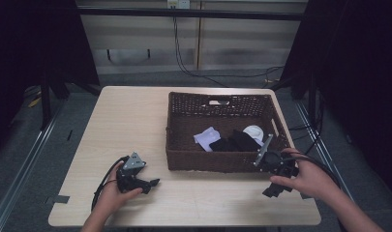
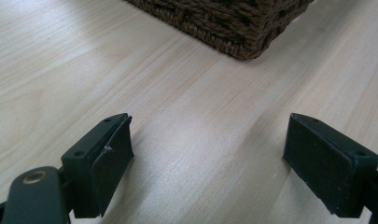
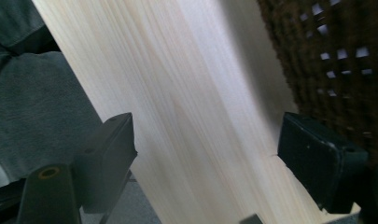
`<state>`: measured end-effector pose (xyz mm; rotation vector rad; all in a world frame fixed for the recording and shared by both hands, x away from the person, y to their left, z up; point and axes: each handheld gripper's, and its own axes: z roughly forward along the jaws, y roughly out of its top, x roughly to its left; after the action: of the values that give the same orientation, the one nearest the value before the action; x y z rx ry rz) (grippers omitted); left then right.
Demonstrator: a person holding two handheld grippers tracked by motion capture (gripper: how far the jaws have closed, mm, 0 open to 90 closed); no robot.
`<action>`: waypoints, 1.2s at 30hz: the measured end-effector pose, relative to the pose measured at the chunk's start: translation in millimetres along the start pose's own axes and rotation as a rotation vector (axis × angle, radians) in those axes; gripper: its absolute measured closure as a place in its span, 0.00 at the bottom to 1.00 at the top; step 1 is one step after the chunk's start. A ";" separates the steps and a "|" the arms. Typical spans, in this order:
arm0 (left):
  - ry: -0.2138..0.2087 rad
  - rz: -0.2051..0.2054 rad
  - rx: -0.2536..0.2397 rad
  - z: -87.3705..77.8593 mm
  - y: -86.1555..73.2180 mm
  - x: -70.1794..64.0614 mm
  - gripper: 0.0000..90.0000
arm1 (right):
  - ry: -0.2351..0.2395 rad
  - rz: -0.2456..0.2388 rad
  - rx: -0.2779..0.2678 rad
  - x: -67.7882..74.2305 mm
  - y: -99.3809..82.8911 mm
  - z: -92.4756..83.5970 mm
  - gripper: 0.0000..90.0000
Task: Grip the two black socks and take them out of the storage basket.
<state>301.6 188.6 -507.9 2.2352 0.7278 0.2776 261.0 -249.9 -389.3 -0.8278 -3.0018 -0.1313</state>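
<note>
Both grippers, left [image 1: 152, 182] and right [image 1: 272, 189], have jaws spread, holding nothing. Ahead of them, inside the brown woven wicker basket [image 1: 184, 159], lie soft black and white cloth pieces [image 1: 231, 140]; they look light and limp, best pinched at a raised fold.
</note>
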 end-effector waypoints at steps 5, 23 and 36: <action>0.000 -0.002 -0.002 0.1 0.0 -0.1 0.16 | 0.010 -0.003 -0.021 -6.5 7.0 -24.1 0.21; -0.008 -0.019 -0.010 0.3 -0.2 0.0 0.16 | -0.020 0.068 -0.049 -63.6 46.4 -60.1 0.21; -0.009 -0.010 -0.009 0.6 -0.1 0.1 0.16 | -0.040 0.229 -0.082 -117.7 74.5 -22.1 0.23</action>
<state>301.8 188.3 -508.4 2.2219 0.7316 0.2659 400.2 -248.2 -367.2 -1.1878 -2.9268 -0.2354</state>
